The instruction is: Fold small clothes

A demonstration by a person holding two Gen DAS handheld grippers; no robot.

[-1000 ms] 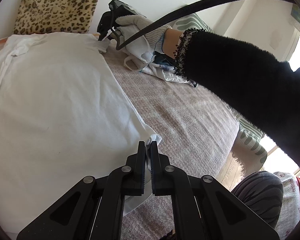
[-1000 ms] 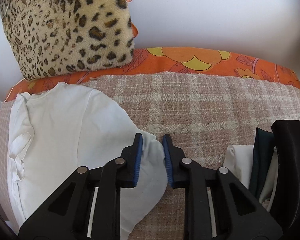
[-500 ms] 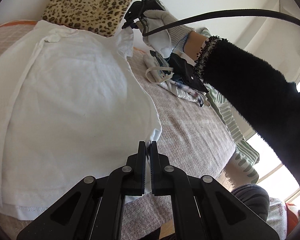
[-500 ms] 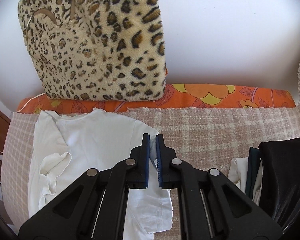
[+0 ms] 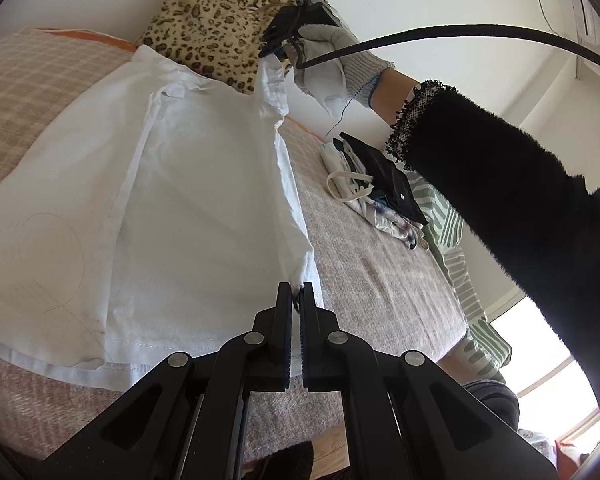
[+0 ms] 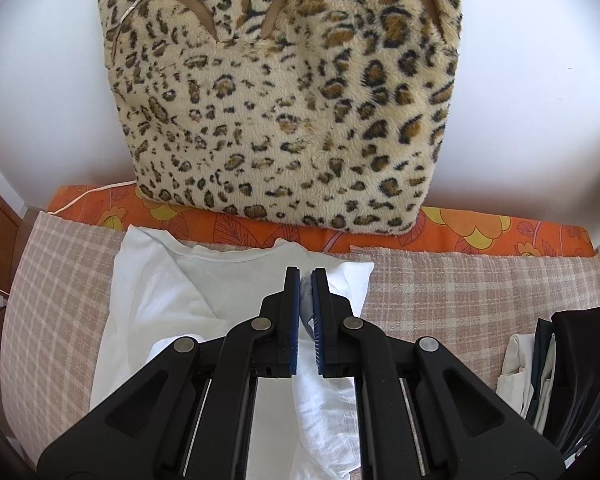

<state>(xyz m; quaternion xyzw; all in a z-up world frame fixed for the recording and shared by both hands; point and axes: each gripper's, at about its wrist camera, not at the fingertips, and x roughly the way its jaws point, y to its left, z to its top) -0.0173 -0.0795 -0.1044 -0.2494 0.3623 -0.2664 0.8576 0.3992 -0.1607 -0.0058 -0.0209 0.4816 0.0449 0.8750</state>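
On the plaid bed, the white shirt hangs pinched between both closed tools: left tool, right tool.

A bed is carrying everything here, and a pink-and-cream checked blanket is covering most of its top. An orange floral sheet is showing in a strip along the wall side. A white T-shirt is lying spread on the blanket, part of its right edge lifting off it. A leopard-print cushion is standing on the orange strip, leaning against the wall just behind the shirt's collar. A small pile of clothes (white, dark and patterned pieces) is sitting on the blanket near the shirt's right side, apart from it.
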